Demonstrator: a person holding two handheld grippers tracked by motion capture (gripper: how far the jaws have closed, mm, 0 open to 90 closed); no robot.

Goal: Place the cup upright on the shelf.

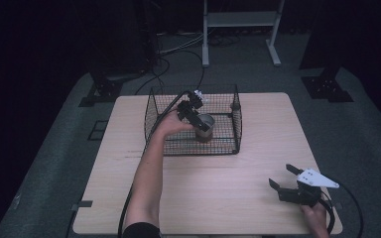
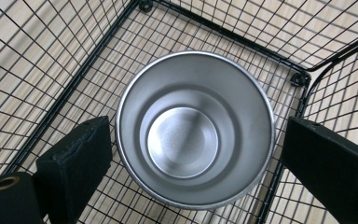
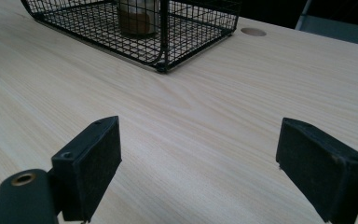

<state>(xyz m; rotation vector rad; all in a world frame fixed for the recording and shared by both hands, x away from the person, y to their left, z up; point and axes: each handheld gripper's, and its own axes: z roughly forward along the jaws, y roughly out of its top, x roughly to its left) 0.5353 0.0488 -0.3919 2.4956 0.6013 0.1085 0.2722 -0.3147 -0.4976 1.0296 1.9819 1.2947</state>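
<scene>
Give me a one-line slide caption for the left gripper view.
Looking down between the left tool's open pads into an empty steel cup standing upright in a black wire basket.

No readable text, label, brand, number or sign anywhere. Steel cup (image 2: 193,128) in the wire basket (image 1: 154,106): bare metal, no marking inside. Wooden table (image 1: 258,144): plain grain, unprinted. Gripper bodies carry no lettering that can be made out.
</scene>
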